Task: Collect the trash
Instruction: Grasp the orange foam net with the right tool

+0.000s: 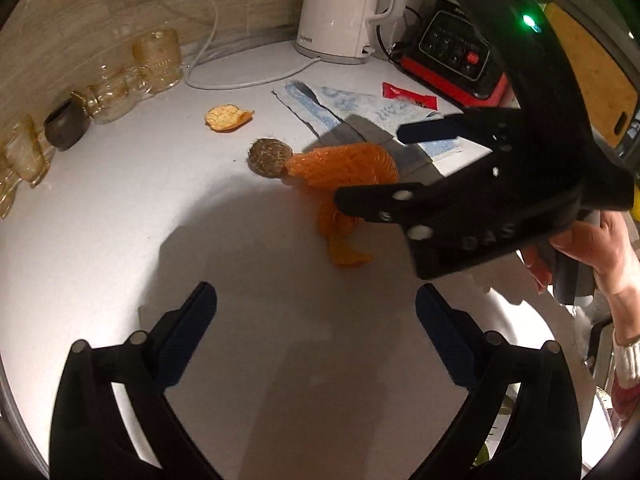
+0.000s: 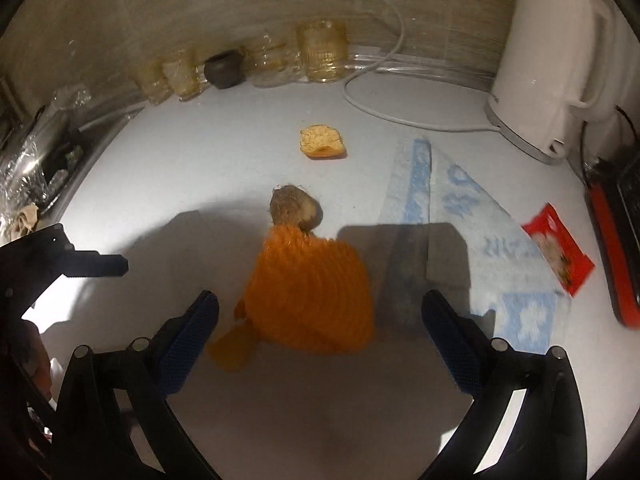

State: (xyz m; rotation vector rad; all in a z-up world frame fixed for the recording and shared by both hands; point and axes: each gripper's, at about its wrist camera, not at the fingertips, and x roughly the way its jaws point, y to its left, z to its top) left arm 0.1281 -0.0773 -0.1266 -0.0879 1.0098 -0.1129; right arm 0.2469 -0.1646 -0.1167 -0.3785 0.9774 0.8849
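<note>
You see an orange ribbed net [image 2: 308,300], a red wrapper [image 2: 558,248], a white paper towel [image 2: 472,216] printed blue, a white kettle [image 2: 552,60], and a pale grey desk [image 2: 180,168].

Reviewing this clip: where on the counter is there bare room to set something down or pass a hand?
Bare counter lies between the glass jars along the wall and the orange net, and in front of the left gripper. Crowded: around the net, brown ball, paper towel, red wrapper and kettle, where the open right gripper hovers.
</note>
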